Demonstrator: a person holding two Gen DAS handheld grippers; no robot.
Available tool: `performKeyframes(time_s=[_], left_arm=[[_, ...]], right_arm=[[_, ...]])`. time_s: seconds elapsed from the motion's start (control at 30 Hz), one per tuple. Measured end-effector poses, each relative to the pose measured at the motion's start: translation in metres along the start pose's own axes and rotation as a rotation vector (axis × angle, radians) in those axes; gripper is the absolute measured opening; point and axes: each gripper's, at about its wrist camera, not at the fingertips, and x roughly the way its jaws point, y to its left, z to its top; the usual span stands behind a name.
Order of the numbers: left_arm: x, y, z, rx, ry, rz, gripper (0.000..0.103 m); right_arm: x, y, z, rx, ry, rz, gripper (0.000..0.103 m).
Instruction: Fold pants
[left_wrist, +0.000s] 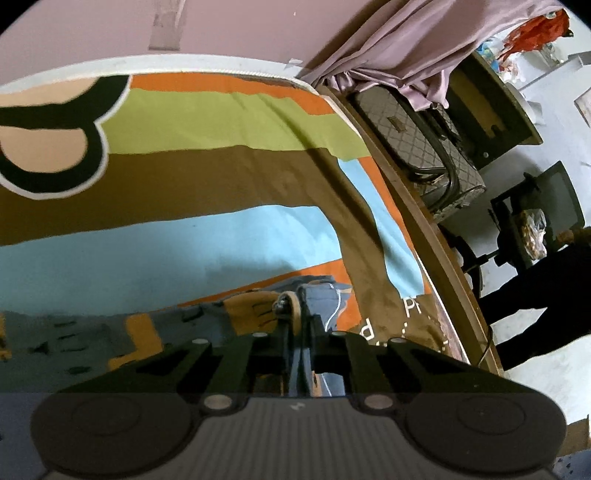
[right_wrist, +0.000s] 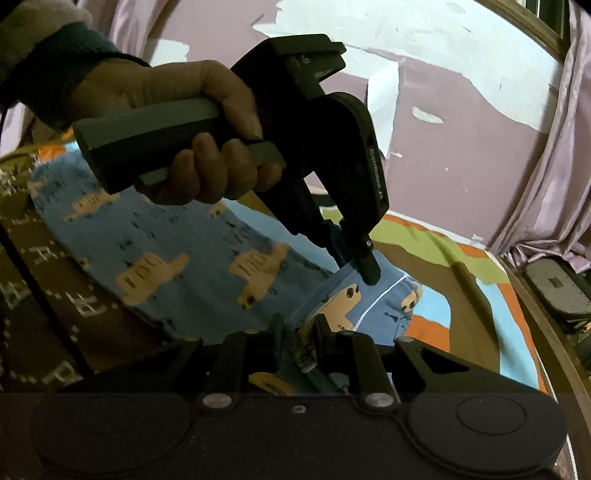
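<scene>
my left tongs (left_wrist: 299, 295) are pressed together on a bunched edge of the small blue cotton pants printed with tan thumbs-up hands (left_wrist: 92, 339), and my right tongs (right_wrist: 299, 325) pinch another fold of the same pants (right_wrist: 177, 258) just beside them. in the right wrist view i see the bare hand (right_wrist: 192, 129) gripping the grey handle of the left tongs (right_wrist: 364, 264), whose black tips bite the cloth near a thin white seam line. the pants lie spread across a bed sheet with broad stripes of blue, brown, green and orange (left_wrist: 221, 122), trailing away to the left while the pinched end is lifted slightly off the sheet. beyond the bed's wooden edge (left_wrist: 417, 221) a patterned grey handbag (left_wrist: 417, 140) sits beneath a mauve satin curtain (left_wrist: 406, 48).
</scene>
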Motion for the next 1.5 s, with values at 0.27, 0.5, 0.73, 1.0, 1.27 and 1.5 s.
performKeyframes(time_s=[0.27,0.5,0.73,1.0,1.27,1.5], left_arm=[[-0.041,0.025,-0.015,-0.011,0.006,0.066,0.011],[-0.058,0.06,-0.033,-0.061,-0.001,0.132,0.011],[-0.056,0.086,-0.043,-0.135,-0.02,0.119,0.011],[-0.076,0.081,-0.043,-0.08,-0.032,0.112,0.011],[-0.109,0.102,-0.051,-0.093,-0.035,0.147,0.011],[-0.137,0.126,-0.06,-0.117,-0.05,0.18,0.011]], right_arm=[[-0.003,0.027,0.017,-0.012,-0.02,0.101,0.018],[0.016,0.054,0.022,-0.023,0.012,0.174,0.018],[0.027,0.061,0.019,0.011,0.049,0.181,0.018],[0.022,0.068,0.028,0.013,0.023,0.198,0.018],[0.028,0.088,0.045,0.019,-0.007,0.28,0.018],[0.039,0.111,0.061,0.038,-0.018,0.354,0.018]])
